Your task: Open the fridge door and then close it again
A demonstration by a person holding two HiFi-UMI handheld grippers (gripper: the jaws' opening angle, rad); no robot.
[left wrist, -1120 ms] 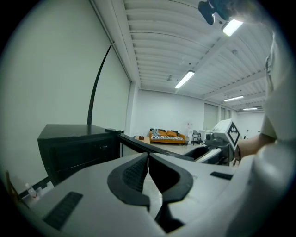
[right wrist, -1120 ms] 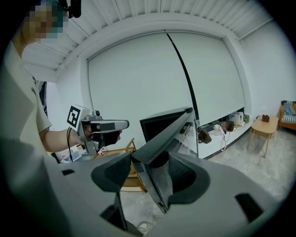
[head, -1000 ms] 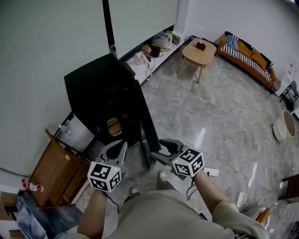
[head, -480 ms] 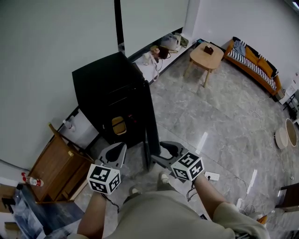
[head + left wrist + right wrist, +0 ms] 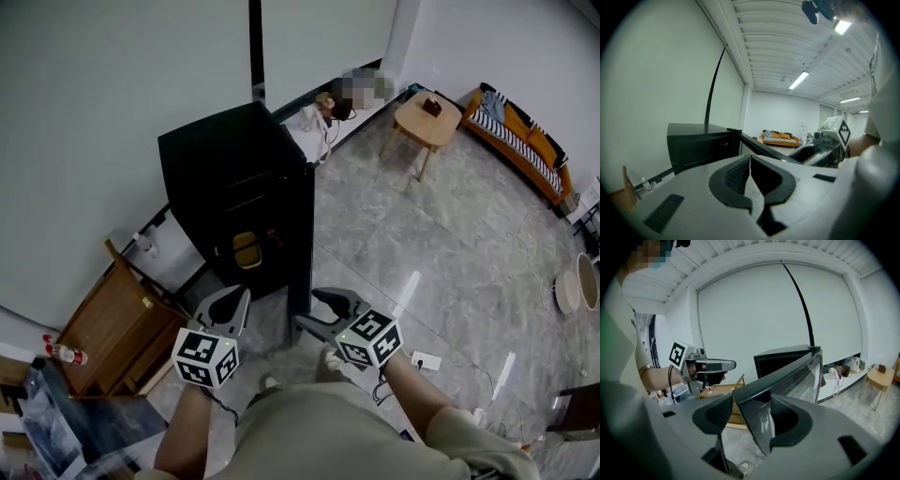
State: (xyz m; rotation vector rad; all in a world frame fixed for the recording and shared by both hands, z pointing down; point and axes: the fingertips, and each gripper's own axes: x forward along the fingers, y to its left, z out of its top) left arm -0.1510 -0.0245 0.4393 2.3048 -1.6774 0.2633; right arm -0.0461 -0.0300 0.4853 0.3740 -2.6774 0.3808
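While the black glass-faced fridge door point(image 5: 302, 246) stands swung out from the black fridge cabinet point(image 5: 234, 183), the right gripper point(image 5: 315, 310) clasps its free edge with jaws spread wide. The left gripper point(image 5: 232, 302), jaws pressed together and empty, hovers before the cabinet. Opening looks done; next the door needs swinging back against the cabinet.

The fridge point(image 5: 234, 178) is matt black, and its fridge door point(image 5: 302, 246) is a dark, glossy pane. A yellow patch point(image 5: 246, 249) shows on the fridge's open front. The left gripper point(image 5: 234, 298) and right gripper point(image 5: 307, 310) are grey, each with a cube patterned in black squares on white. The floor point(image 5: 450, 234) is pale grey marble with fine veins. At two o'clock the sofa point(image 5: 530, 150) is orange with a blue-and-white striped throw. At one o'clock the coffee table point(image 5: 427, 120) is light wood.
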